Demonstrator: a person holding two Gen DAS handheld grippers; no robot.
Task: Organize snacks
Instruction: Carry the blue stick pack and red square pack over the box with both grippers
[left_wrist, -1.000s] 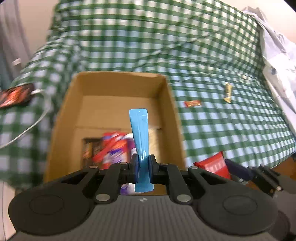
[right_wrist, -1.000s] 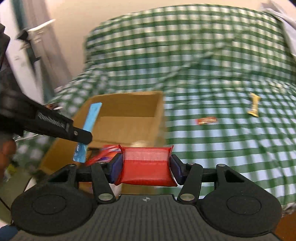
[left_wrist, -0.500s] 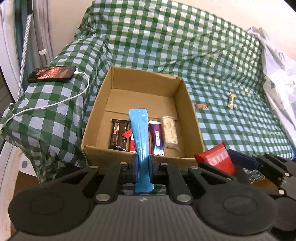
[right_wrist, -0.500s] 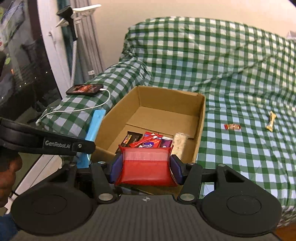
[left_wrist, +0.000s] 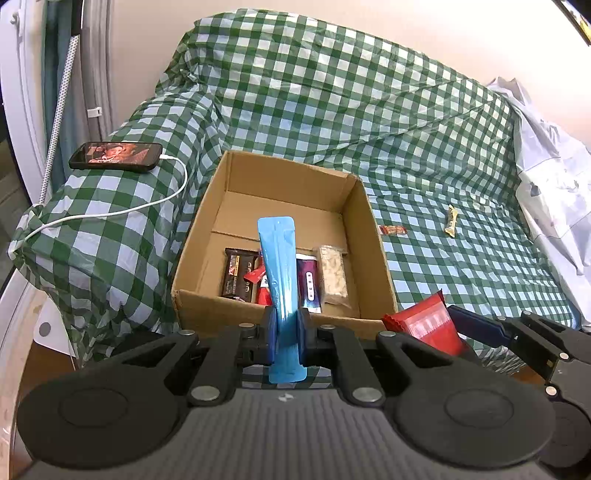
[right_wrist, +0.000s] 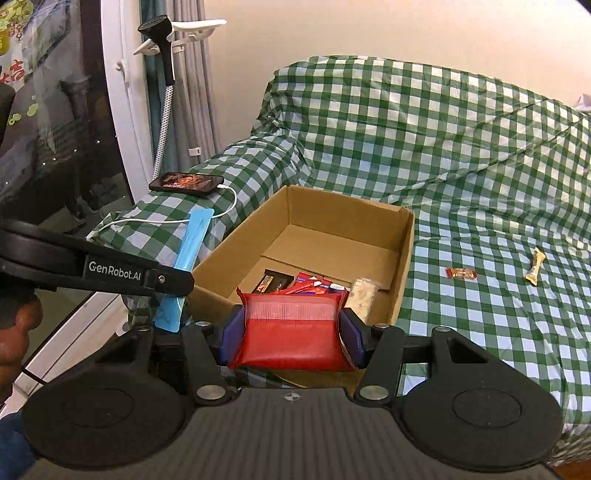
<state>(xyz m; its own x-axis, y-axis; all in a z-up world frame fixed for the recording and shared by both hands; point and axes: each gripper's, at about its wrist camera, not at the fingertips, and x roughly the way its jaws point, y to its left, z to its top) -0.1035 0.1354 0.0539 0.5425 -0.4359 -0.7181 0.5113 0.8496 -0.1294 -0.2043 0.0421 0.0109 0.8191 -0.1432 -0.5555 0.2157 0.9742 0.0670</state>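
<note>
The left tongs (left_wrist: 287, 332) pinch a blue stick pack (left_wrist: 279, 266), the right tongs (right_wrist: 290, 334) squeeze a red packet (right_wrist: 291, 332), both just before the cardboard box (left_wrist: 373, 236). Better carry each above the box's free floor, then release low.

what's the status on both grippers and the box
Left gripper shut on blue sachet. Right gripper shut on red packet. Box just ahead, nothing blocking.

Black handheld claws, blue padded fingers

Left claw (left_wrist: 286, 334) and right claw (right_wrist: 290, 330) are showing ribbed grey housings, silver screws, white "GenRobot.AI" lettering
</note>
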